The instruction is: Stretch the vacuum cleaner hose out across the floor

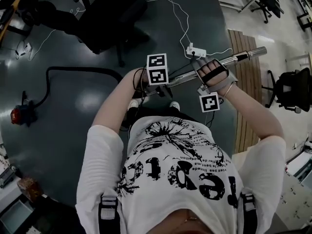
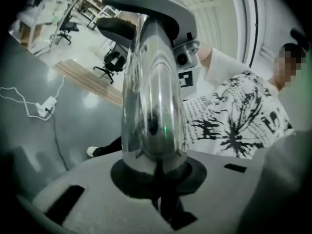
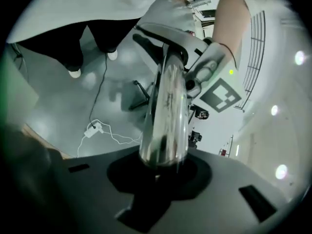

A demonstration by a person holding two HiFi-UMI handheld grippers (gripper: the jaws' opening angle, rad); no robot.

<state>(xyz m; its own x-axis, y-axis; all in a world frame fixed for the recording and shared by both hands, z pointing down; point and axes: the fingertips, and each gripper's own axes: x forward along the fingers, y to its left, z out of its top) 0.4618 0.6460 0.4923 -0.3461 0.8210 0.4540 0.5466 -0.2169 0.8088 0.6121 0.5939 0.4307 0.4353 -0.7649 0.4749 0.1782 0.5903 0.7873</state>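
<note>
Both tongs are on the shiny chrome wand tube (image 1: 243, 56). The left gripper (image 2: 155, 175) pinches it, pads closed round the tube near its grey curved handle (image 2: 146, 6). The right gripper (image 3: 158, 172) pinches the same tube further along, with the tube seated in the round notch between its pads. Both are held in front of the person's white printed T-shirt (image 1: 175, 174), with the tube running out to the far right.

The black corrugated hose (image 1: 83, 70) lies on the dark floor (image 1: 73, 140). It runs left from the left gripper and curves near to the red vacuum cleaner body (image 1: 22, 115).

A white power strip (image 1: 196, 51) sits just beyond the hands, a black office chair (image 1: 109, 18) is far, and wooden slats (image 1: 246, 82) are on the right.
</note>
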